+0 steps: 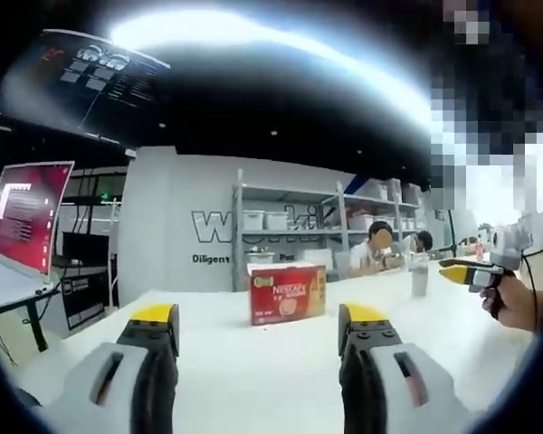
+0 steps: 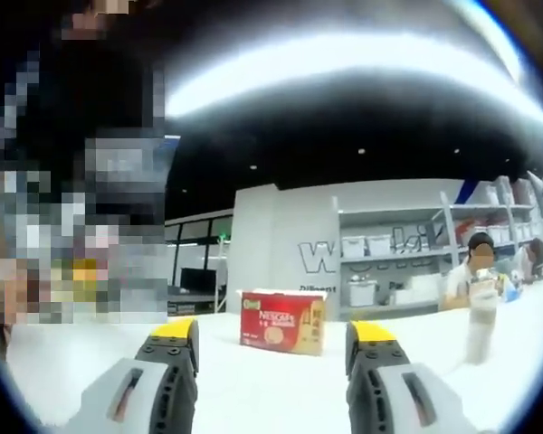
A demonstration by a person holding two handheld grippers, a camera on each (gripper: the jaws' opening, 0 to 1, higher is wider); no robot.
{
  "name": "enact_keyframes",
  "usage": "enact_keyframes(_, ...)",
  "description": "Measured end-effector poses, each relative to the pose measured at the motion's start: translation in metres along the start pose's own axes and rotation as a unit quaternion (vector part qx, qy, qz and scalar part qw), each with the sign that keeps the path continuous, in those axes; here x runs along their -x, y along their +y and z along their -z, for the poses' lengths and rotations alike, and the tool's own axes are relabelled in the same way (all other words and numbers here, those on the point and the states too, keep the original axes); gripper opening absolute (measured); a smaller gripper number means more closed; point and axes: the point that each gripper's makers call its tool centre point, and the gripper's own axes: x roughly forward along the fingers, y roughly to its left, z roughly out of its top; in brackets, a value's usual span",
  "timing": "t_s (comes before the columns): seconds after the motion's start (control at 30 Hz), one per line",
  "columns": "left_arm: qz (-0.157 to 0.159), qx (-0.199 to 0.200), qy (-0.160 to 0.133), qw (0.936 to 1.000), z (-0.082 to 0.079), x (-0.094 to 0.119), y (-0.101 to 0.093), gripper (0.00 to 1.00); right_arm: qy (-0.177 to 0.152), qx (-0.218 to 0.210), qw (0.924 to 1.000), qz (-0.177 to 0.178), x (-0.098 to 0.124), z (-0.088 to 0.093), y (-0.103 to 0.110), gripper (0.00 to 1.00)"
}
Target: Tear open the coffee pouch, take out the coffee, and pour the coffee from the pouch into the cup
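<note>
Left gripper view: cup (image 1: 420, 279) blurred beyond red coffee box (image 1: 288, 293).

— What sits mid-frame?
— A red coffee box (image 2: 282, 320), standing on the white table (image 2: 271, 389), just above the gap between the right gripper (image 2: 271, 344)'s yellow-tipped fingers (image 2: 174, 331), which are spread apart with nothing between them.
— And at right?
— A pale, blurred upright thing, perhaps a cup (image 2: 481, 325), also on the table. Shelves (image 2: 407, 262) with bins stand against the far wall.
</note>
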Motion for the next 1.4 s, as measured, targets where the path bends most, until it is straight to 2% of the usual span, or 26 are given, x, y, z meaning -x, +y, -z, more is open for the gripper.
enact_keyframes(0.27, 0.004, -0.004, 0.006, 1.0, 0.007, -0.009, -0.003, 0.76, 0.0, 0.004, 1.0, 0.005, -0.014, 0.003, -0.006, 0.66)
enact_keyframes(0.47, -0.003, -0.003, 0.007, 1.0, 0.014, -0.02, 0.004, 0.76, 0.005, 0.01, 0.9999, 0.011, -0.022, 0.007, -0.012, 0.65)
enact_keyframes(0.83, -0.003, 0.006, 0.006, 1.0, 0.017, -0.037, 0.011, 0.76, 0.014, 0.035, 0.9991, 0.02, -0.033, 0.012, -0.023, 0.64)
enact_keyframes(0.9, -0.007, -0.019, 0.011, 0.9997, 0.022, -0.042, 0.013, 0.77, 0.015, 0.035, 0.9991, 0.019, -0.035, 0.013, -0.024, 0.64)
enact_keyframes(1.13, -0.007, -0.012, 0.023, 0.9996, 0.033, -0.059, 0.013, 0.77, 0.006, 0.036, 0.9991, 0.023, -0.049, 0.009, -0.029, 0.64)
enact_keyframes(1.4, -0.019, -0.001, 0.012, 0.9997, 0.03, -0.078, 0.021, 0.78, 0.002, 0.028, 0.999, 0.035, -0.07, 0.019, -0.037, 0.65)
